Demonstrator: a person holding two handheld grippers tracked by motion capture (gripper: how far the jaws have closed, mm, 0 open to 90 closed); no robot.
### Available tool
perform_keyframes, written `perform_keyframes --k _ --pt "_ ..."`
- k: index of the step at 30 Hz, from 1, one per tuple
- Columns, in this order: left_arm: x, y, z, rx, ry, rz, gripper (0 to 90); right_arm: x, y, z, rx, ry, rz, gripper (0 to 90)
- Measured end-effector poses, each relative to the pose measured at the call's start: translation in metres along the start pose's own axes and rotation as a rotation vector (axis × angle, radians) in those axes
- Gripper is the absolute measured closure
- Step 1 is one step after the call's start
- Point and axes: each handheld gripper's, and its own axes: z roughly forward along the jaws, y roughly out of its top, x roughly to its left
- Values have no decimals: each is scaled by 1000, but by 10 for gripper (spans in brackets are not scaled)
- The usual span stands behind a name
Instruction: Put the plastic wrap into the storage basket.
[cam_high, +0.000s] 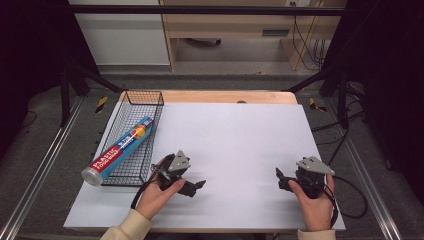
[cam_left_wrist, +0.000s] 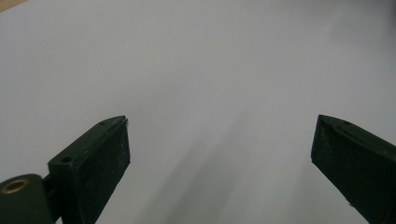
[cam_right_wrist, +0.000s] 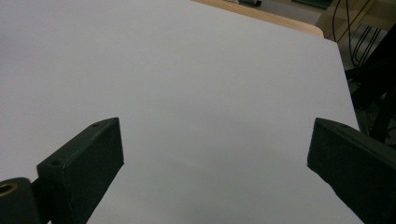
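Note:
A long blue and red box of plastic food wrap (cam_high: 119, 148) lies slanted in a black wire basket (cam_high: 144, 97), its silver end poking out over the basket's near left rim. My left gripper (cam_high: 196, 187) rests low on the white table sheet (cam_high: 235, 135) just right of the basket, held by a hand, jaws wide apart and empty. In the left gripper view the gripper (cam_left_wrist: 219, 154) stands open over bare white sheet. My right gripper (cam_high: 280, 179) sits near the front right of the sheet, also open and empty. The right gripper view has the gripper (cam_right_wrist: 215, 149) open over the sheet.
The wooden table edge (cam_high: 225, 96) runs along the far side, and shows as a strip (cam_right_wrist: 261, 16) in the right gripper view. Black cables (cam_high: 350, 200) trail off the right edge. Metal frame rails (cam_high: 40, 165) flank the table on both sides.

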Motion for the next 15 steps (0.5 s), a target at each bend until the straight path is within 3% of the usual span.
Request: perform_keyframes --k 15 --pt "4 -18 -16 -46 2 2 46 0 -11 9 41 33 54 38"
